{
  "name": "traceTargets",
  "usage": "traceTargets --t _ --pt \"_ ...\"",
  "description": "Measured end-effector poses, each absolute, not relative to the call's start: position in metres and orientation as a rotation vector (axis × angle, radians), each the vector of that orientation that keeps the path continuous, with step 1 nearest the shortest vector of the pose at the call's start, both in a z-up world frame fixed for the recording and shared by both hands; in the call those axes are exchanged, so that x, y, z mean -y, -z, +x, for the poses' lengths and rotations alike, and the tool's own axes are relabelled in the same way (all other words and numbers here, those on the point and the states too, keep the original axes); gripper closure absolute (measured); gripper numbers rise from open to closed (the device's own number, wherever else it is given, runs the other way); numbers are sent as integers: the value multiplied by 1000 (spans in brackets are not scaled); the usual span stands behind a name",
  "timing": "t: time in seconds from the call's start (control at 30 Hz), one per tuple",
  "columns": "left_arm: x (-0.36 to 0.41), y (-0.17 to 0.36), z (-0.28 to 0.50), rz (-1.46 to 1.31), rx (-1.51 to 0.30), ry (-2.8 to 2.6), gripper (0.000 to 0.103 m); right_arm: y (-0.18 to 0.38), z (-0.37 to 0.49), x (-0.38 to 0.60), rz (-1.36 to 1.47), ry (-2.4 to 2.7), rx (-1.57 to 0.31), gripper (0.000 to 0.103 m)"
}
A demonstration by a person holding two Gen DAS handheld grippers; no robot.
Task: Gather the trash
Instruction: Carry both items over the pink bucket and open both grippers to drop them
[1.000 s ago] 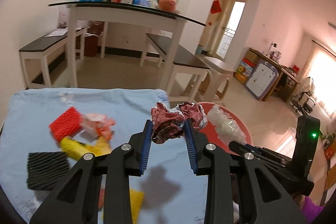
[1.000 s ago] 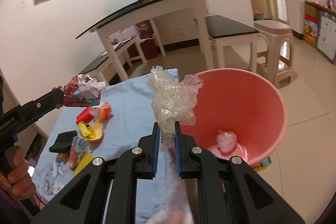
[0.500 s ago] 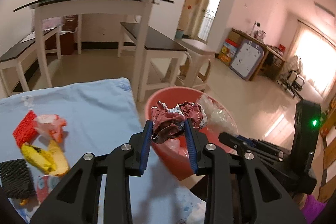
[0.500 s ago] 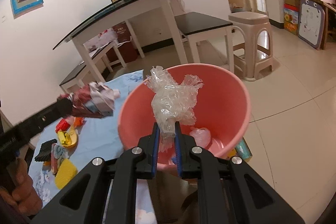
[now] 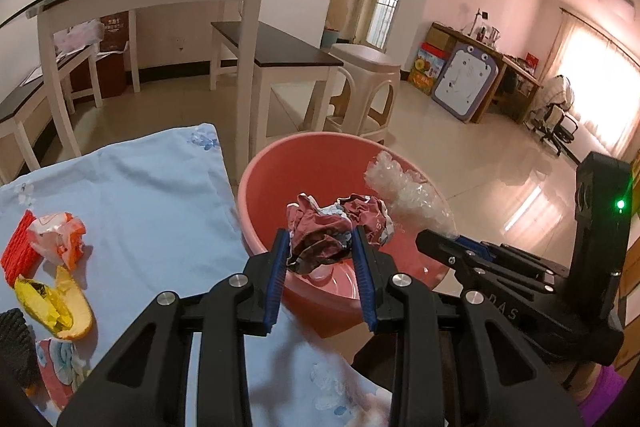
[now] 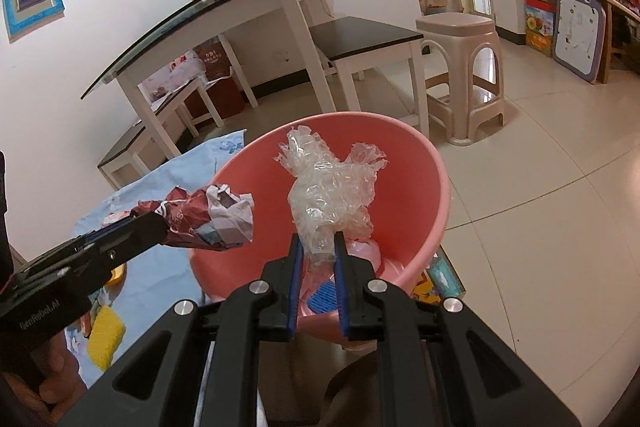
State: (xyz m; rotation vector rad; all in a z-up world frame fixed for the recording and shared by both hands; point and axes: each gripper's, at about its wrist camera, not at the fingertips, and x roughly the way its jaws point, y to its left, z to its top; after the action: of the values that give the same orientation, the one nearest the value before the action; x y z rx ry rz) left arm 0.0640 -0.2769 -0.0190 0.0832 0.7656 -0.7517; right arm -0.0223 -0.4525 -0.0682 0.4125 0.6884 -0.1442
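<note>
Both our loads now hang over the mouth of the pink basin (image 6: 436, 187): the left tongs (image 5: 320, 247) are clamped on the crumpled wrapper (image 5: 332, 231) just inside the near-left rim, and the right tongs (image 6: 318, 247) are clamped on the clear plastic wad (image 6: 332, 191) (its long axis standing up from the pads) nearer the middle, so the right hand looks the better placed to let go first. A second ago both pieces were over the blue-clothed desk (image 5: 140, 187) or its edge; we have since swung them right, with more scraps (image 5: 52, 279) left behind on the cloth.
</note>
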Motion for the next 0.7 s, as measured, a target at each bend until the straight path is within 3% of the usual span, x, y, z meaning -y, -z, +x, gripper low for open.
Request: traceTargets --t 0.13,0.3,0.53,0.7 --pt "281 22 66 87 -787 760 68 69 -21 453 413 144 -688 87" --pt "283 24 72 77 -810 764 55 69 -19 455 409 152 -684 79" --pt "281 21 67 75 -792 783 53 66 -24 454 407 153 -677 75" --pt "274 15 62 63 -774 768 53 60 -26 448 404 129 -662 61"
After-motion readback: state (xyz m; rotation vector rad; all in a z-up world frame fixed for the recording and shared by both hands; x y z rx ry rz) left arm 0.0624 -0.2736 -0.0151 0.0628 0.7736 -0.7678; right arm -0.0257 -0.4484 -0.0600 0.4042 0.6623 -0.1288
